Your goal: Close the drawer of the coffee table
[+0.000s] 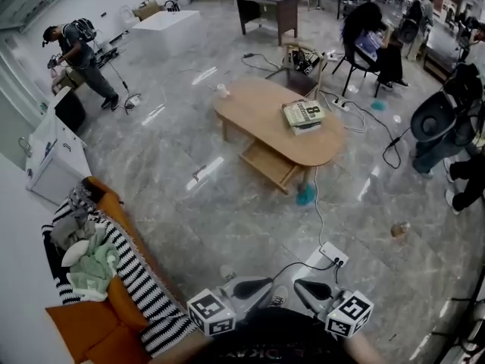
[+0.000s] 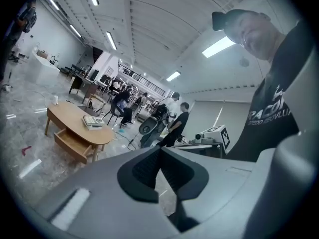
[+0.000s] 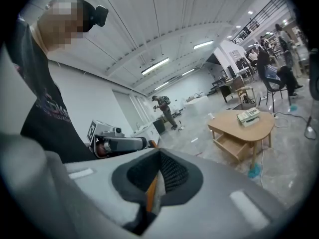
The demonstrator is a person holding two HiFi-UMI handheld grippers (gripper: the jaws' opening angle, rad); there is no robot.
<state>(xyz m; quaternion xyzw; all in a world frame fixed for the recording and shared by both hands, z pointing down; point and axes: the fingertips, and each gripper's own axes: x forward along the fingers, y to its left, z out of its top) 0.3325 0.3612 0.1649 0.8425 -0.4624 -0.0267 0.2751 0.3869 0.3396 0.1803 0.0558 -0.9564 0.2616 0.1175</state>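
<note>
At six o'clock in the head view, low against the person's dark shirt, the left gripper and the right gripper sit side by side, both pointing toward twelve o'clock and slightly down. Each gripper view shows its own jaws pressed together with nothing between them: the left gripper is closed and empty, and so is the right gripper

Well apart from them, at twelve o'clock across the grey marble floor, stands the oval wooden coffee table. Its drawer is pulled out from under the top toward seven o'clock, on the side facing the person, and looks empty. On the tabletop a book lies toward the three o'clock end, and a small pale cup stands at the ten o'clock end. A teal object lies on the floor just beside the drawer's four o'clock corner, with a white cable running from there toward a power strip near the right gripper

At eight o'clock from the grippers is an orange sofa draped with a striped blanket
</note>
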